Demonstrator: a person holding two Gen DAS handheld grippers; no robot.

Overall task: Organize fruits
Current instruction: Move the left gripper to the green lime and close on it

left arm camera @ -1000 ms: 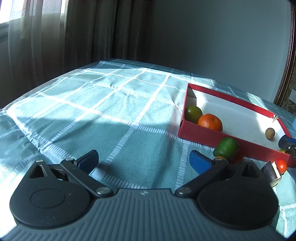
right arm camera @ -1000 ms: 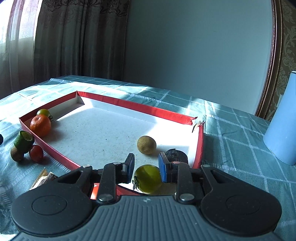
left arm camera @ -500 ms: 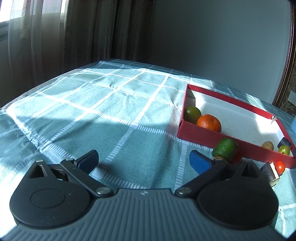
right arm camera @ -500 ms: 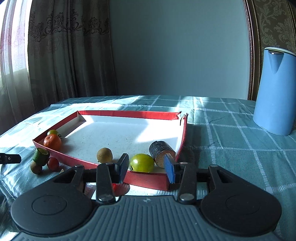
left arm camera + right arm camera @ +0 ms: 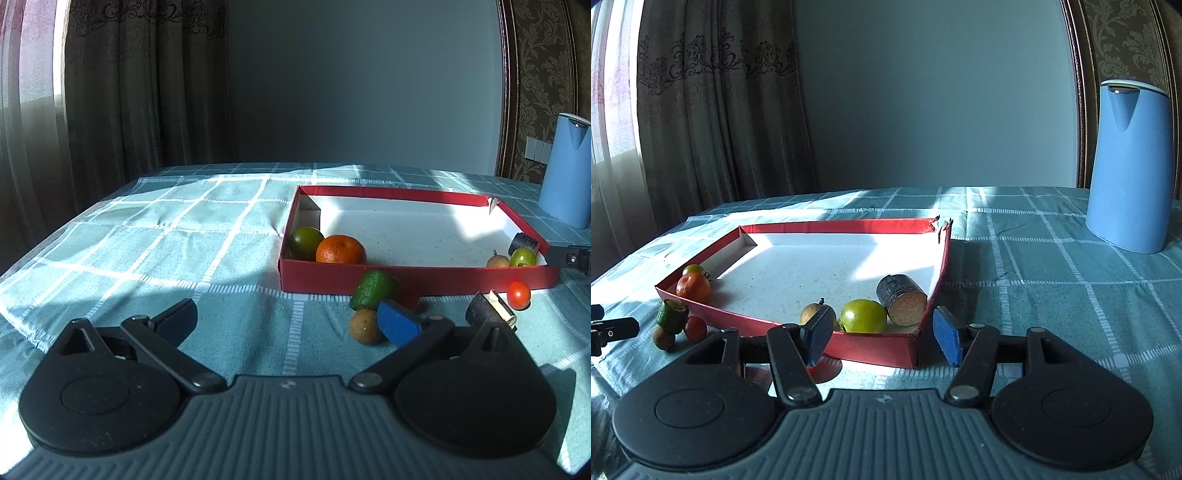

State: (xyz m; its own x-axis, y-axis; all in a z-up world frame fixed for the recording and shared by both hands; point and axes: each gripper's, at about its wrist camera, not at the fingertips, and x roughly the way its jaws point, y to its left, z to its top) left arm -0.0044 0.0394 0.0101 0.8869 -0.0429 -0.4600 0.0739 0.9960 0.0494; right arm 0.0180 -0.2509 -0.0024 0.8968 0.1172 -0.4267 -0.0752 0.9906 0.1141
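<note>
Dim room, window sun from left, hard shadows, sharp, fisheye-bent edges.

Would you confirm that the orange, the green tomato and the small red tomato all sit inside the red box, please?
Not quite: the red tomato lies outside the box, on the cloth by its near wall, as the left wrist view shows. The orange and the green tomato do sit inside the box.

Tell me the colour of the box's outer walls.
Red, with a white inside; the box shows best in the right wrist view.
</note>
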